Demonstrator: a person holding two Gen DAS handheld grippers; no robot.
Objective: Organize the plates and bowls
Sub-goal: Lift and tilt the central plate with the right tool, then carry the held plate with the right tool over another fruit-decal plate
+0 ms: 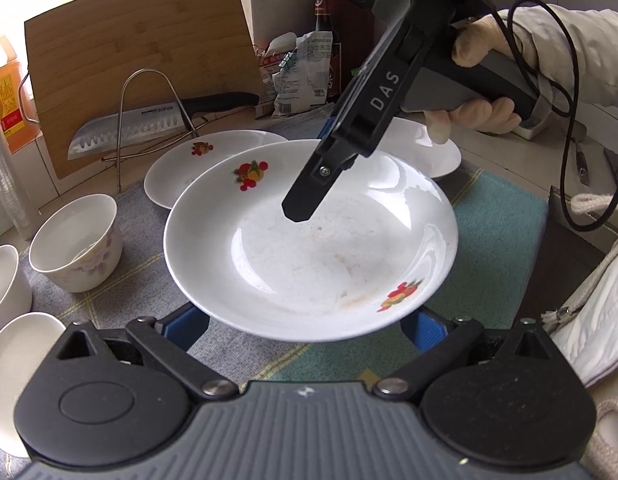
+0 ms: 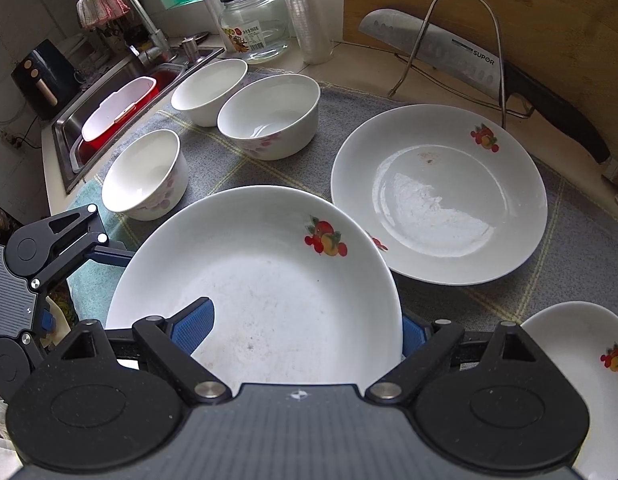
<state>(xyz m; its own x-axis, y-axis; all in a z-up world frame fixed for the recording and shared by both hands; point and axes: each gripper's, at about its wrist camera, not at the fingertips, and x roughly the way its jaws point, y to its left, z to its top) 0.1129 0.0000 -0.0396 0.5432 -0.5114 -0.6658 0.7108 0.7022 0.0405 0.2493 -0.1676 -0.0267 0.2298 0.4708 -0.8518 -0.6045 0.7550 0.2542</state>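
A white plate with fruit prints (image 1: pixel 309 240) (image 2: pixel 269 292) is held above the grey-green mat. My right gripper (image 2: pixel 305 332) is shut on its rim, one blue pad (image 2: pixel 197 326) on top of the plate and the other under it. Seen in the left wrist view, the right gripper (image 1: pixel 309 200) comes down onto the plate's far rim. My left gripper (image 1: pixel 305 326) sits under the plate's near edge, fingers spread wide and mostly hidden. A second fruit plate (image 2: pixel 437 196) (image 1: pixel 189 164) lies flat behind. A third plate (image 2: pixel 585 380) (image 1: pixel 429 152) lies to the right. Three white bowls (image 2: pixel 269 116) stand at the left.
A wire rack (image 2: pixel 461 40) with a knife (image 2: pixel 449 52) and a bamboo cutting board (image 2: pixel 509 12) stand at the back. A sink (image 2: pixel 109 100) with a red basin is far left. A glass jar (image 2: pixel 253 20) stands behind the bowls. Bottles and packets (image 1: pixel 309 64) stand at the wall.
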